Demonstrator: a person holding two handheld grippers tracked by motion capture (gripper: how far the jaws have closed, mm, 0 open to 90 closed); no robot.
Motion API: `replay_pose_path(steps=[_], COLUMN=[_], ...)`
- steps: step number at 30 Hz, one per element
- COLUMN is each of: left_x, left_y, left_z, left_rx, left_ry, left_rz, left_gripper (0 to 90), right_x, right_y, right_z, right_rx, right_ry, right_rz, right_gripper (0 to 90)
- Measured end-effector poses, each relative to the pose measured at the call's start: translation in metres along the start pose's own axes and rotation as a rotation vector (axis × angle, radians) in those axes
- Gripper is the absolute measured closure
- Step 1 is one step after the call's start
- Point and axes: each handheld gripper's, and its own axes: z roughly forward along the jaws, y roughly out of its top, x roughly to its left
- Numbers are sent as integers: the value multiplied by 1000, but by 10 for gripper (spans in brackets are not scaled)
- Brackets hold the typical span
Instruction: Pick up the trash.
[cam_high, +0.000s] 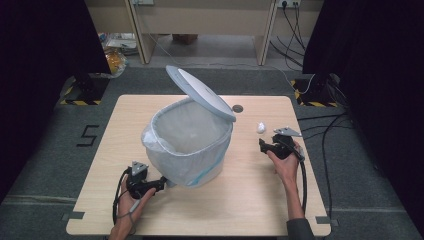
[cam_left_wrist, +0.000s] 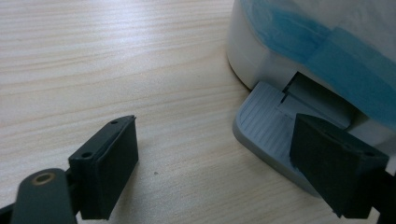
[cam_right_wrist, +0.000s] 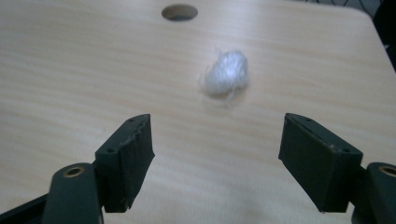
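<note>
From above, the left hand-held gripper (cam_high: 162, 182) presses the bin (cam_high: 187, 142) pedal, lid up; slipping drops it. Left gripper view: jaws wide, one on the pedal (cam_left_wrist: 268, 128). Right gripper view: jaws wide and empty, the wad (cam_right_wrist: 226, 72) at twelve o'clock could skid away.

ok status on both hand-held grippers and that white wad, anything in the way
Left hand-held gripper open, one jaw on grey pedal. Right hand-held gripper open, short of crumpled white wad. Path clear.
</note>
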Motion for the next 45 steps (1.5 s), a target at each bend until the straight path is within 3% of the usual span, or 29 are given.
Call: replay_pose_path(steps=[3,4,5,7,9,12,22,30,37,41,45], left_x=[-1,0,0,0,0,-1,-1,-1,-1,-1,-1], left_y=[0,0,0,0,0,0,0,0,0,0,0], left_z=[0,0,0,0,0,0,0,0,0,0,0], left_rx=[0,0,1,1,1,-1,-1,-1,-1,-2,1], left_ry=[3,1,0,0,1,3,0,1,0,0,-2], left_rz=[5,2,1,3,4,8,6,10,12,13,11], left_gripper=[145,145,145,145,145,145,145,145,145,145,145], right_x=[2,2,1,1,-3,-6,-13,-11,-10,-12,-12], right_y=[5,7,11,14,15,18,31,34,35,30,31], right_z=[5,7,11,16,21,30,50,70,86,90,87], right_rx=[6,-10,11,6,1,27,32,62,105,103,111], right_ry=[-26,-24,-11,-37,-15,-59,-54,-40,-83,-80,-76], right_rz=[-23,-11,-9,-23,16,-20,13,42,28,42,14], right_gripper=[276,294,292,311,329,331,363,410,480,523,551])
